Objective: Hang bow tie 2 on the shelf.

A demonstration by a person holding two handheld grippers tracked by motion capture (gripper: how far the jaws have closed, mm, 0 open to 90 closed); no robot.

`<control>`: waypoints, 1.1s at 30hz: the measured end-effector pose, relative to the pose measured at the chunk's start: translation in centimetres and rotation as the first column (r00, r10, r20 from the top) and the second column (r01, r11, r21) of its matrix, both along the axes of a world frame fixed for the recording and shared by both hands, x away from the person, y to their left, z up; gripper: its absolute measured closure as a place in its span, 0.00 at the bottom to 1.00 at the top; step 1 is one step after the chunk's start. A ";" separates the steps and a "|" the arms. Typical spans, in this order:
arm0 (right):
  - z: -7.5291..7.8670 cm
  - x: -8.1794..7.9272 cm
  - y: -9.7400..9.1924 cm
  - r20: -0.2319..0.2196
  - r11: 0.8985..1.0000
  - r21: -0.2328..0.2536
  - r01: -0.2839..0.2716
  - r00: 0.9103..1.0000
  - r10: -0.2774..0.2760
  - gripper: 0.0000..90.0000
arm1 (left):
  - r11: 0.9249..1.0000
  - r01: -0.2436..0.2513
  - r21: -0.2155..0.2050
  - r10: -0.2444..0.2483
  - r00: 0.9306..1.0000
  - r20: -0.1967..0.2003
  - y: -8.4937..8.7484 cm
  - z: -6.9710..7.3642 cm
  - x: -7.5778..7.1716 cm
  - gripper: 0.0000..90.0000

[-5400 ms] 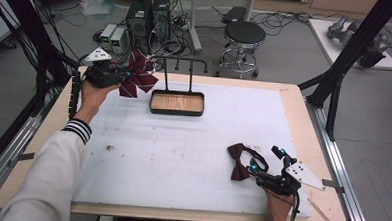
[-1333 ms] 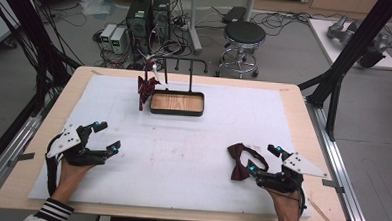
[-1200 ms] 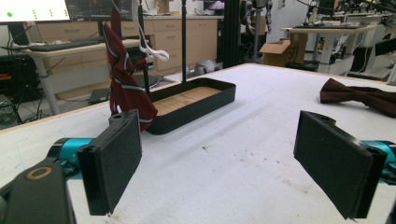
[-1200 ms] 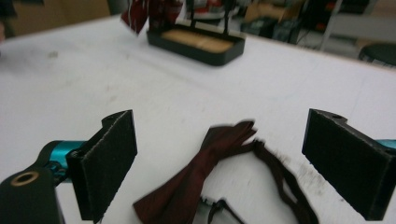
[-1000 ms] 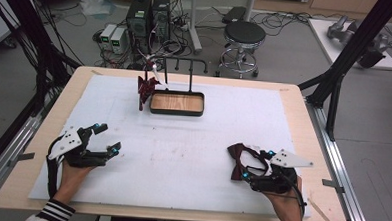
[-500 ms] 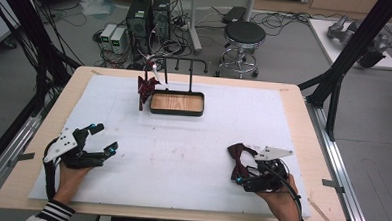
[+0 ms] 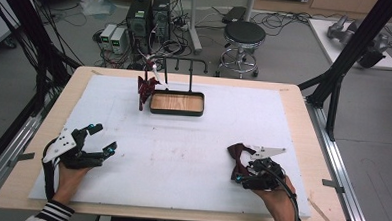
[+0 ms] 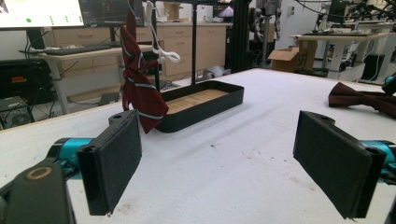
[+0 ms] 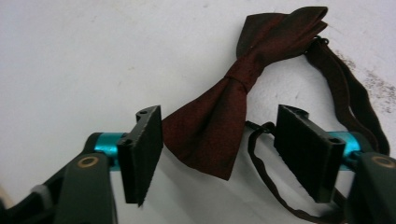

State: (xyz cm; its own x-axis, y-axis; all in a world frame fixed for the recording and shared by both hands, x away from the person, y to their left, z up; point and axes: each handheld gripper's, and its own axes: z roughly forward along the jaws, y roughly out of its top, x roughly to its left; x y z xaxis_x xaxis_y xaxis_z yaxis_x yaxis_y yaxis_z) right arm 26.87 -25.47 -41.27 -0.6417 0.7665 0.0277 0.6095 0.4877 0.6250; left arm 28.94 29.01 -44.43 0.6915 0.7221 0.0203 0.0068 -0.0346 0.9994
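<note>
Now | R tongs (image 9: 219, 154): closing round dark-red bow tie (image 9: 224, 116) near tabletop's front-right corner, pads not yet pressing | L tongs (image 8: 233, 168): wide, empty, front-left.

Bright, even indoor light; soft shadows, slight blur throughout.

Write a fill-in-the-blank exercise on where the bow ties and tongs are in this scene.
1. The plain maroon bow tie lies on the ____ table cover.
2. One wing of it sits between the jaws of the ____ tongs.
3. The striped bow tie hangs from the rack beside the ____ tray.
4. The left tongs hold ____.

Missing words: white; right; black; nothing
</note>
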 end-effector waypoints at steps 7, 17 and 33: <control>-0.3 0.4 0.2 -0.032 1.000 0.001 0.002 0.999 -0.002 0.45 | 1.000 0.003 0.004 -0.003 1.000 0.000 0.0 -0.1 0.0 0.18; -0.4 0.8 0.5 -0.070 0.999 -0.033 -0.007 0.998 0.005 0.63 | 1.000 -0.006 0.000 0.006 1.000 0.000 0.2 -0.1 -0.1 0.18; -0.4 1.0 0.7 -0.049 0.998 -0.054 -0.027 0.999 0.024 0.94 | 1.000 -0.008 0.000 0.008 1.000 -0.005 0.3 -0.4 -0.2 0.18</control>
